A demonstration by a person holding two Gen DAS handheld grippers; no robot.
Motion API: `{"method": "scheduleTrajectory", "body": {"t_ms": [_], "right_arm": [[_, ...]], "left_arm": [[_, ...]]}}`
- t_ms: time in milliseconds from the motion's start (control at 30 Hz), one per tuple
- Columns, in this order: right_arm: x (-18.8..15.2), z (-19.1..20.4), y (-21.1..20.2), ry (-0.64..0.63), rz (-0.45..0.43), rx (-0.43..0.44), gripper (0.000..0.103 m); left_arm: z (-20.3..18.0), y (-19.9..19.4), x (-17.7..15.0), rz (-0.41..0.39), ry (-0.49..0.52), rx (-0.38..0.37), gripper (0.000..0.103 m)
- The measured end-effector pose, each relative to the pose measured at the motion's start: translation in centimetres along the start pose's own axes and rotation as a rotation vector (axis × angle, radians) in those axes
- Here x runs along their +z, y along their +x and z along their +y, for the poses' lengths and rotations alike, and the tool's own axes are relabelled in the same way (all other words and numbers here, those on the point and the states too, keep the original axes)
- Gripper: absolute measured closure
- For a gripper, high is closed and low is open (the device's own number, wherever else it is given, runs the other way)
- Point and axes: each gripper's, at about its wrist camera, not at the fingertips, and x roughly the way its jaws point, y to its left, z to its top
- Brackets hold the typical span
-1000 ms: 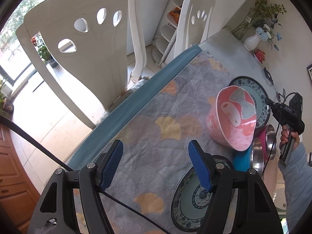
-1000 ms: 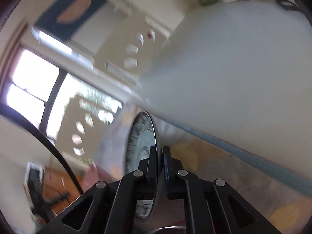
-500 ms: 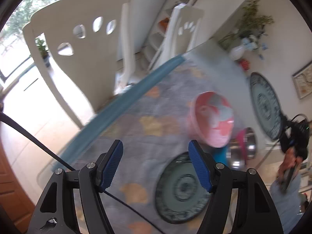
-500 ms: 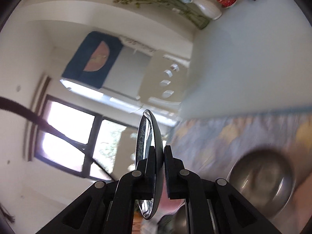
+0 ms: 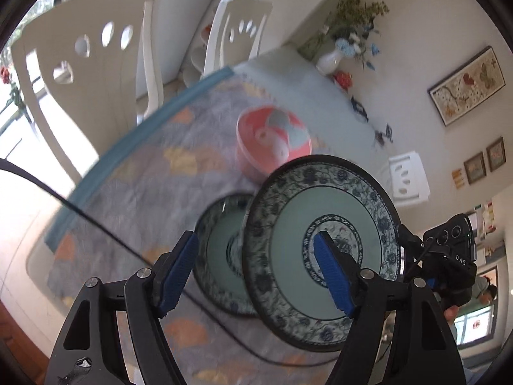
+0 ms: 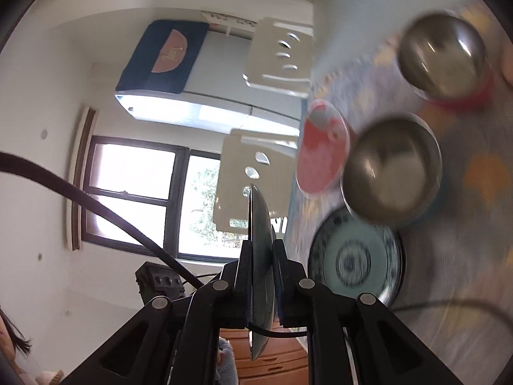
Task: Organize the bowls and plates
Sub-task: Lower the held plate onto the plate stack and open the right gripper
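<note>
My right gripper point(image 6: 260, 276) is shut on the rim of a blue-patterned plate point(image 6: 260, 224), seen edge-on. In the left wrist view this held plate point(image 5: 288, 240) hangs tilted in the air just over a second matching plate point(image 5: 218, 250) that lies on the tablecloth. My left gripper point(image 5: 256, 272) is open and empty, with the held plate right in front of its fingers. A pink bowl point(image 5: 272, 144) sits beyond the plates. In the right wrist view the lying plate point(image 6: 356, 256), the pink bowl point(image 6: 320, 157) and two steel bowls point(image 6: 391, 170) point(image 6: 442, 61) show on the cloth.
The patterned tablecloth point(image 5: 144, 176) has a blue border along its far edge. Two white chairs point(image 5: 89, 64) stand behind that edge. A vase with flowers point(image 5: 330, 61) stands at the table's far end. A cable point(image 5: 96, 224) trails over the cloth.
My right gripper has carried its plate across, from the right side to just above the plate on the cloth. The left gripper has stayed open and tilted a little.
</note>
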Motion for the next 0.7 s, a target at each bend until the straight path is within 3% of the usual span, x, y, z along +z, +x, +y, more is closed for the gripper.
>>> {"method": "scheduleTrajectory", "body": {"t_ms": [267,400,500,700], "right_arm": [[-4.4,-4.7,1.6,0.112,-0.035,-0.088,0.091],[-5.1,-7.1,2.6,0.166,-0.054,-0.137,0.091],[-5.2,-8.0,2.7,0.197,-0.091,-0.118,0.091],[-4.9,-8.5,1.7,0.187,-0.155,-0.162,0.092]], "left_arm": [[4.4,4.2,-3.5,0.130,-0.066,0.062,0.030],[4.5,5.1,-4.8,0.153,-0.004,0.129,0.030],[4.0,5.3,-5.3,0.163,0.017,0.121,0.030],[3.9,5.5,-5.7,0.165,0.030,0.109,0.030]]}}
